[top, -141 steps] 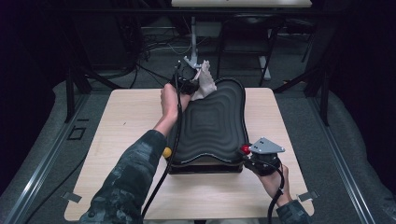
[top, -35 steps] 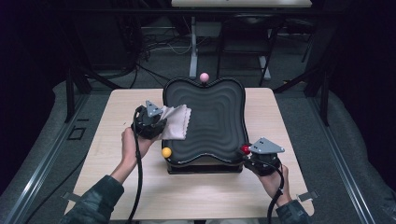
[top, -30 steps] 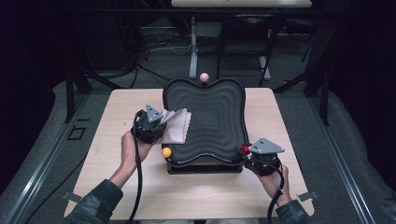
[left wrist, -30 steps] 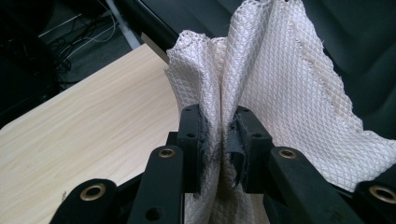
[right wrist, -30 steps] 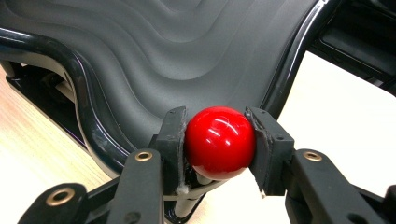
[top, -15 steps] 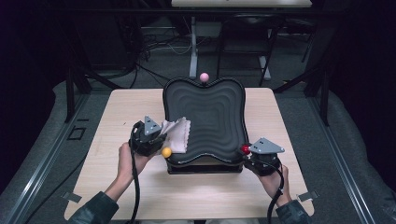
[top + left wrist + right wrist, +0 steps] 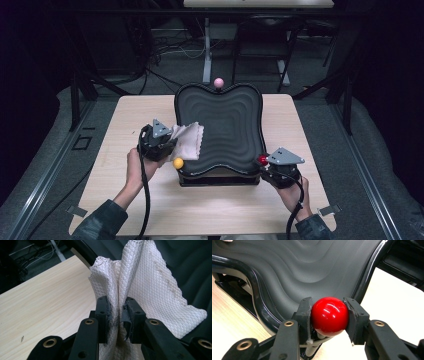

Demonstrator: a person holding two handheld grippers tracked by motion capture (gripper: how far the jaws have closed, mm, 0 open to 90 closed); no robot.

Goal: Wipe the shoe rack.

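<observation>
Since the far-edge wipe, my left gripper, clamped on the cloth, has pulled back to the board's near-left edge, so wiping continues while my right gripper pinches the red knob

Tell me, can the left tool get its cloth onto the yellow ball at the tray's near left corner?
Probably yes. The left tool, shut on the white cloth, sits just beside the yellow ball, with nothing between them. The right tool is clamped on the red ball at the far corner, well clear.

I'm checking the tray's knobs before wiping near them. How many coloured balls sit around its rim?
3: a pink ball at the far edge, a yellow ball at the near-left corner, a red ball near-right, clamped in the right gripper. Others may be hidden.
</observation>
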